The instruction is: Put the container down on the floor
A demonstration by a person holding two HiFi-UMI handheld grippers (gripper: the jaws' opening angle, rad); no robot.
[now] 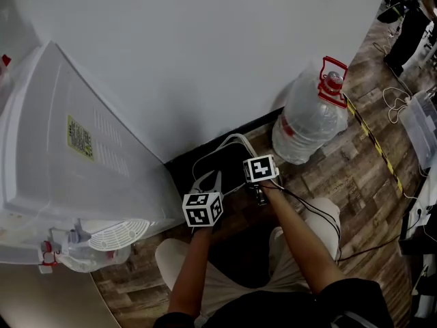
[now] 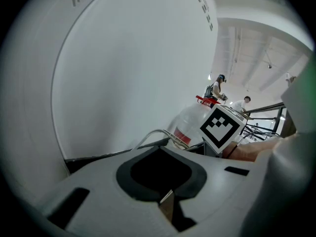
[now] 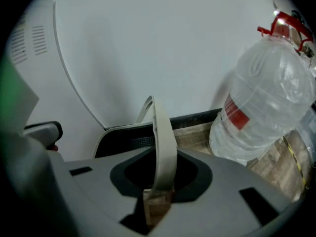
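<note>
The container (image 1: 220,161) is a dark bin with a pale rim and two pale loop handles, low at the foot of the white wall. In the head view my left gripper (image 1: 207,185) reaches its near-left handle (image 1: 208,178) and my right gripper (image 1: 251,161) its right handle (image 1: 235,141). In the right gripper view the pale handle strap (image 3: 163,142) runs straight down between the jaws of my right gripper (image 3: 158,195), which is shut on it, with the bin's rim (image 3: 123,135) beyond. My left gripper (image 2: 166,195) looks shut, a pale handle (image 2: 150,136) curving out behind its jaws.
A large clear water bottle (image 1: 308,118) with a red cap and carry handle leans on the wall right of the bin. A white water dispenser (image 1: 68,149) stands at the left. Cables (image 1: 321,217) cross the wooden floor, and yellow-black tape (image 1: 374,141) runs further right.
</note>
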